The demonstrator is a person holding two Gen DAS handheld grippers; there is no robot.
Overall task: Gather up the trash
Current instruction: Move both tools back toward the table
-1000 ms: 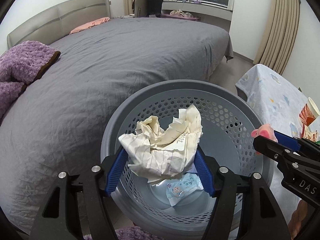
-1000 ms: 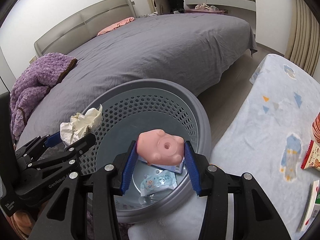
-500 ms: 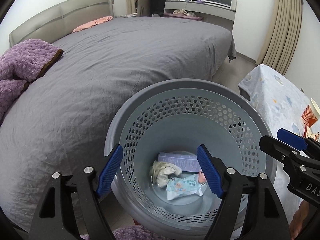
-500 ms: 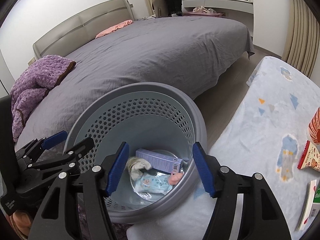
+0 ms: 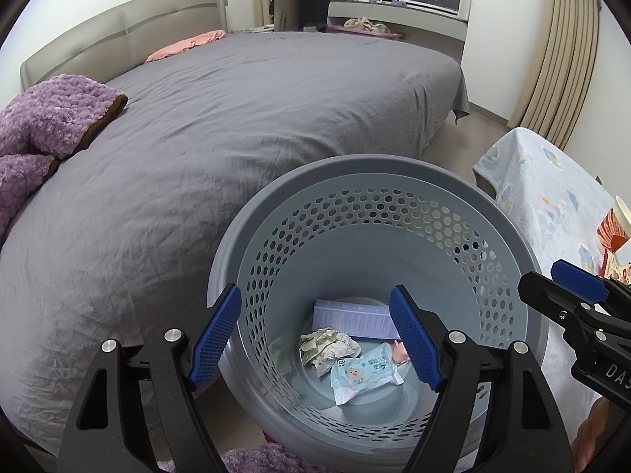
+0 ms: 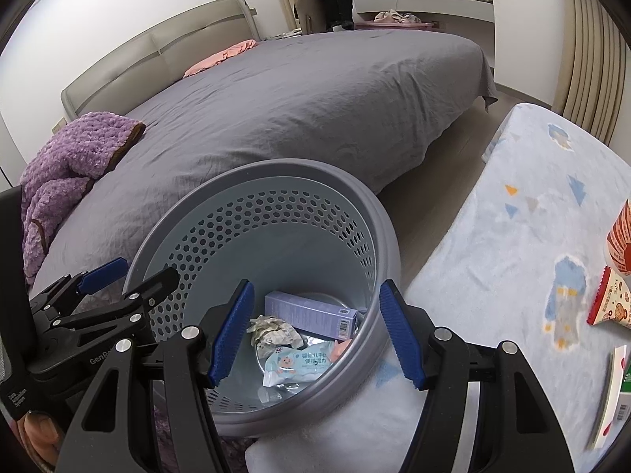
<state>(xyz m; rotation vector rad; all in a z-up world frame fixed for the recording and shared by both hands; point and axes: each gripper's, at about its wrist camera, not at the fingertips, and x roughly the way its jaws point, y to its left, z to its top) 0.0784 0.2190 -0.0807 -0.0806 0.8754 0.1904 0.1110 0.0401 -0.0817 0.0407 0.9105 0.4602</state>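
A grey perforated basket [image 5: 453,213] [image 6: 355,213] stands on the floor between the bed and a low table. In it lie a crumpled paper ball [image 5: 325,349] [image 6: 274,331], a blue wipes packet [image 5: 364,374] [image 6: 297,364], a lilac box [image 5: 351,317] [image 6: 311,313] and a small pink toy [image 5: 399,352] [image 6: 341,349]. My left gripper [image 5: 315,339] [image 6: 130,272] is open and empty above the basket's near rim. My right gripper [image 6: 315,335] [image 5: 552,283] is open and empty above the basket's right side.
A bed with a grey cover [image 5: 236,118] [image 6: 315,98] fills the far side, with a purple blanket [image 5: 43,118] [image 6: 67,157] on its left. A low table under a light blue cloth [image 6: 512,256] [image 5: 544,197] stands right, with snack packets [image 6: 611,303].
Both grippers opened. The paper ball dropped from the left one and the pink toy from the right one into the basket, where they now lie.
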